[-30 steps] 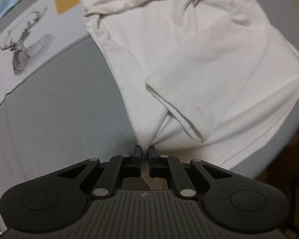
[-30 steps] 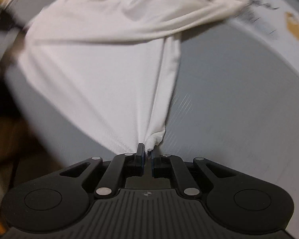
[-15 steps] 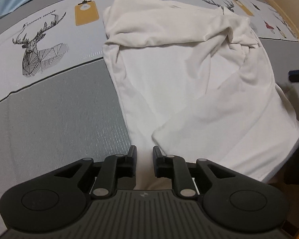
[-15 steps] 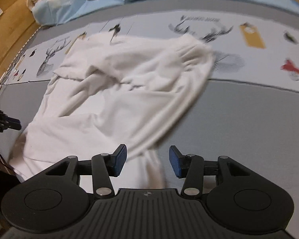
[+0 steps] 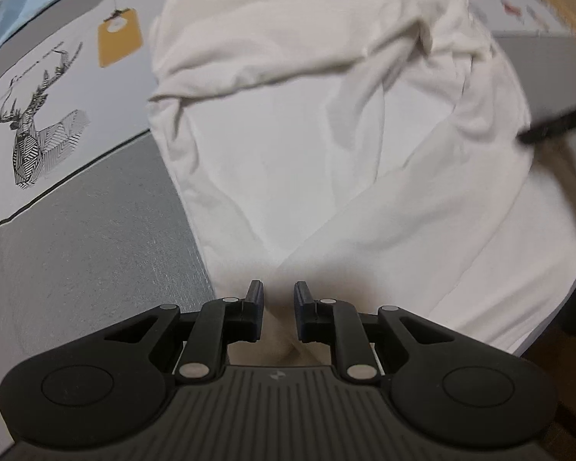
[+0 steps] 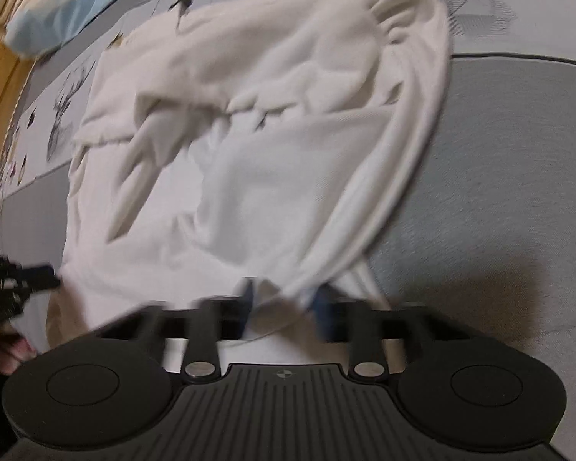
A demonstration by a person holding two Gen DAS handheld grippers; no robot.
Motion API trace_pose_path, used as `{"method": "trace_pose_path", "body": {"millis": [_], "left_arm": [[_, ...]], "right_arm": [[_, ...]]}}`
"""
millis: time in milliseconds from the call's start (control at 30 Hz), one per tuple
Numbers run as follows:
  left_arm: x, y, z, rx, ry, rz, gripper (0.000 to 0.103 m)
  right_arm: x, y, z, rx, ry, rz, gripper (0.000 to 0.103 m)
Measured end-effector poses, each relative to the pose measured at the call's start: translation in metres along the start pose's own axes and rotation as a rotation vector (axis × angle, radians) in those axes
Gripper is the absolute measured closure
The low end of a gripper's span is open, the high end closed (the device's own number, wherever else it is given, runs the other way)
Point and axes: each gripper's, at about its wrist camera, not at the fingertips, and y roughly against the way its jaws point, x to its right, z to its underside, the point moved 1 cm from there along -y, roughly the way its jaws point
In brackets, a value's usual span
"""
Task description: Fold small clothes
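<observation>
Your left gripper (image 5: 278, 301) hangs above the near edge of the white garment (image 5: 326, 146) with a narrow gap between its fingers. Cloth lies beneath that gap, but neither pad presses on it, so nothing is held. A second ago this gripper pinched that edge shut; it has since let go and drawn back, which brings more of the garment into its view.

Your right gripper (image 6: 284, 303) is blurred. Its jaws are closing, and a bunched fold of the garment's near edge sits between them. The pads appear not yet to bear on it. A second ago it held a gathered corner, then it spread wide half a second ago.

The garment lies on the bed (image 5: 76, 238), on a grey cover printed with a deer (image 5: 34, 134) and an orange tag (image 5: 119, 38). One side is turned over the body, and the upper part is still rumpled. I judge that one fold has been laid down and that the right gripper is taking a fresh hold for the next.

No container appears in either view. Pale blue bedding (image 6: 53, 11) lies at the far edge and holds nothing of the task.
</observation>
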Motion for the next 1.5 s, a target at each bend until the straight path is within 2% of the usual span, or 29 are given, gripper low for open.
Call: {"method": "trace_pose_path", "body": {"millis": [100,233,300,367,400,467,567,600,667,800,833,867,900,967,1067,1100,1200,1267,1300,1333,1433,1467,1500], "left_arm": [[0.002,-0.011,-0.001,-0.048,-0.014,-0.022,0.085],[0.003,-0.022,-0.002,-0.088,-0.023,-0.052,0.085],[0.004,-0.028,-0.001,-0.112,-0.038,-0.07,0.085],[0.005,-0.034,0.001,-0.133,-0.06,-0.091,0.085],[0.006,-0.035,0.001,-0.135,-0.067,-0.094,0.085],[0.005,-0.036,0.002,-0.136,-0.069,-0.089,0.085],[0.004,-0.037,0.001,-0.141,-0.066,-0.082,0.085],[0.004,-0.037,0.001,-0.143,-0.067,-0.084,0.085],[0.005,-0.039,-0.002,-0.146,-0.076,-0.091,0.085],[0.009,-0.038,-0.003,-0.148,-0.083,-0.095,0.085],[0.009,-0.038,-0.003,-0.148,-0.083,-0.094,0.085],[0.009,-0.037,-0.004,-0.147,-0.084,-0.093,0.085],[0.009,-0.035,-0.005,-0.142,-0.084,-0.09,0.084],[0.009,-0.026,-0.009,-0.106,-0.071,-0.083,0.084],[0.004,-0.008,-0.022,-0.006,-0.025,-0.049,0.084],[0.005,-0.003,-0.026,0.028,-0.016,-0.041,0.084],[0.014,0.009,-0.042,0.115,-0.005,-0.012,0.083],[0.026,0.012,-0.053,0.158,-0.012,0.009,0.083],[0.03,0.013,-0.059,0.174,-0.015,0.016,0.083],[0.035,0.013,-0.064,0.189,-0.017,0.025,0.083],[0.054,0.018,-0.078,0.247,-0.031,0.061,0.083],[0.061,0.021,-0.083,0.271,-0.036,0.073,0.083],[0.065,0.022,-0.088,0.291,-0.039,0.086,0.083]], "right_arm": [[0.006,0.013,-0.006,0.038,-0.03,-0.045,0.097],[0.02,0.056,-0.018,0.156,-0.059,-0.121,0.098],[0.036,0.082,-0.024,0.226,-0.092,-0.124,0.098],[0.056,0.109,-0.031,0.304,-0.106,-0.081,0.098],[0.066,0.121,-0.035,0.341,-0.094,-0.024,0.098],[0.086,0.14,-0.044,0.411,-0.039,0.183,0.098],[0.117,0.14,-0.061,0.448,0.015,0.562,0.098],[0.126,0.136,-0.066,0.452,0.011,0.637,0.097],[0.14,0.125,-0.075,0.473,0.006,0.737,0.097],[0.137,0.108,-0.088,0.533,0.099,0.921,0.097],[0.135,0.106,-0.09,0.546,0.121,0.954,0.092],[0.132,0.105,-0.091,0.553,0.13,0.97,0.083],[0.133,0.104,-0.095,0.549,0.116,0.955,0.079],[0.132,0.113,-0.096,0.56,0.049,0.869,0.072],[0.123,0.131,-0.092,0.64,-0.033,0.785,0.067],[0.118,0.136,-0.091,0.663,-0.052,0.728,0.067],[0.107,0.131,-0.088,0.663,-0.096,0.434,0.063],[0.103,0.109,-0.089,0.559,-0.1,0.184,0.06],[0.1,0.093,-0.091,0.488,-0.099,0.112,0.06],[0.098,0.077,-0.092,0.426,-0.091,0.104,0.06],[0.094,0.035,-0.094,0.293,-0.057,0.207,0.06],[0.094,0.026,-0.095,0.271,-0.067,0.218,0.063],[0.094,0.022,-0.095,0.268,-0.082,0.22,0.072]]}}
